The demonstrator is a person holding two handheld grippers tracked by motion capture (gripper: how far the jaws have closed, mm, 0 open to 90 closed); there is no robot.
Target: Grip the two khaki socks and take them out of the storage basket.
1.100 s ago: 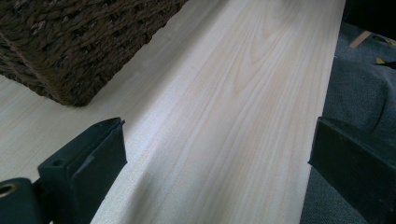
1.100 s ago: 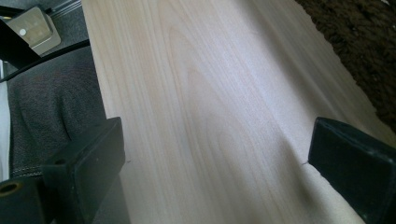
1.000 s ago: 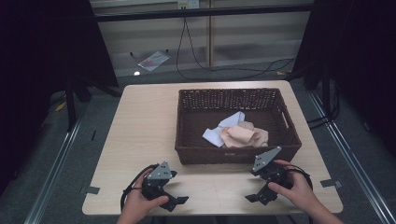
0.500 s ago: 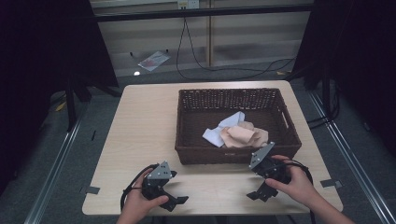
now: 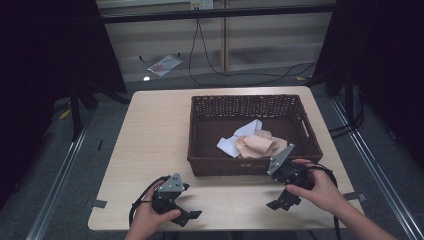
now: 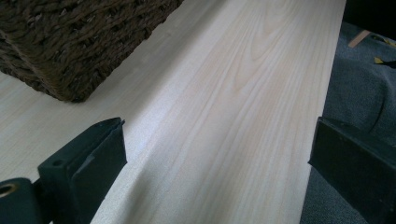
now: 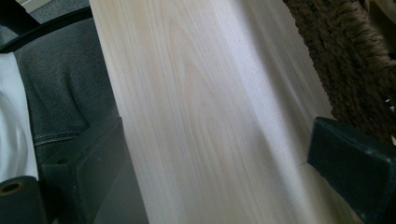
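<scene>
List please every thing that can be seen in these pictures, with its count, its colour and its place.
table: 1, light wood, centre of the high view.
basket: 1, dark brown wicker, on the right half of the table.
blue cloth: 1, pale blue, inside the basket.
beige cloth: 1, beige, inside the basket, partly over the blue cloth.
cable: 1, black, on the floor beyond the table.
flat packet: 1, whitish with red, on the floor beyond the table; what it is cannot be told.
left hand-held gripper: 1, black, jaws open, on the table's near edge.
right hand-held gripper: 1, black, jaws open, tilted, in front of the basket.
</scene>
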